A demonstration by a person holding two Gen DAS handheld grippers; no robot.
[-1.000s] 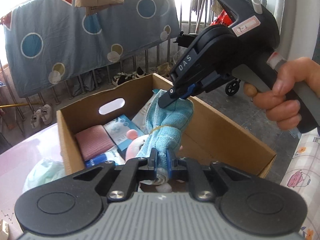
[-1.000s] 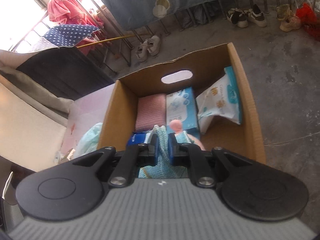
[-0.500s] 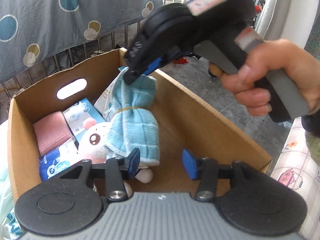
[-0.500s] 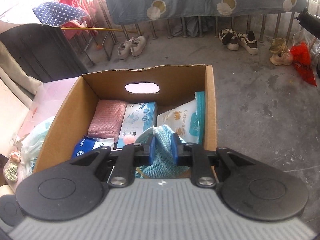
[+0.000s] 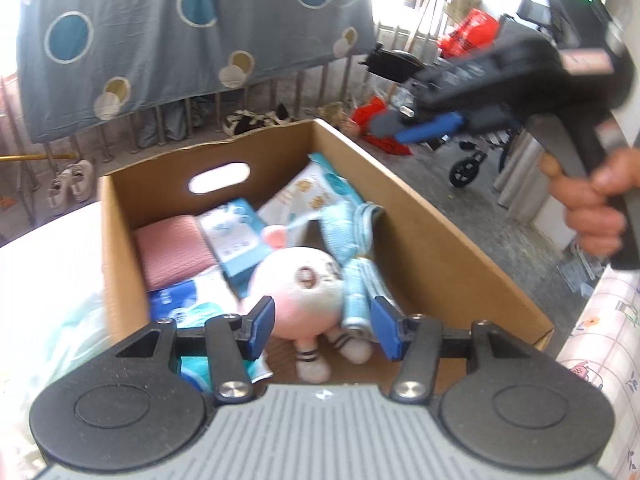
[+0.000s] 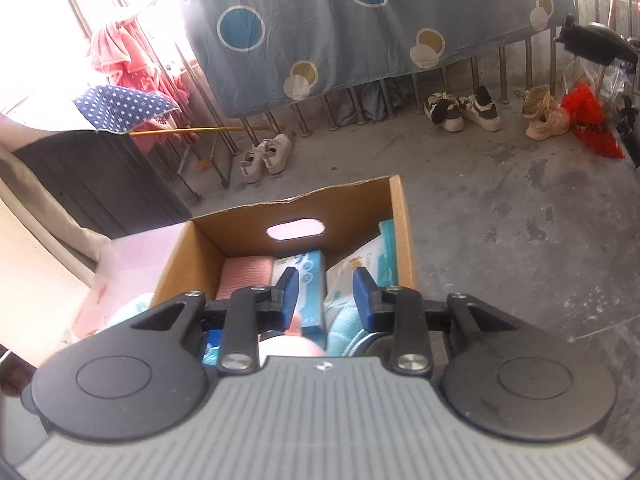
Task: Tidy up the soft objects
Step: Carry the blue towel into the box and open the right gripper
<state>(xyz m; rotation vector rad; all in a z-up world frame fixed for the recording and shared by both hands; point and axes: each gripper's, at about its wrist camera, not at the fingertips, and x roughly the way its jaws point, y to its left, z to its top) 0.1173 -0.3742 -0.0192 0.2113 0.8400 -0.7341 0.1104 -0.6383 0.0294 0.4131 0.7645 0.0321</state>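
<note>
Hovering over the cardboard box [image 5: 440, 220], both claws have just been opening, nothing gripped. Left claw [image 5: 322, 326] gapes wide above the pink plush toy [image 5: 298, 292]; the rolled blue towel [image 5: 356, 248] lies beside it near the box's right wall. Left view alone shows the right claw [image 5: 424, 128] blurred above that wall. Right claw [image 6: 326, 296], moderately parted, shows only the towel's [image 6: 344, 328] top.

The cardboard box [image 5: 440, 240] is matt brown corrugated board with a raw torn rim, and in it lie a fuzzy pink plush toy [image 5: 304, 284], a ribbed light-blue cloth [image 5: 352, 240], a knitted pink cloth [image 5: 174, 248] and glossy plastic wipe packs [image 5: 316, 196]. At the lower frame the left gripper [image 5: 322, 322] shows matt black plastic, blue rubbery pads and shiny metal screws; the floor [image 6: 520, 216] at right is rough stained concrete
</note>
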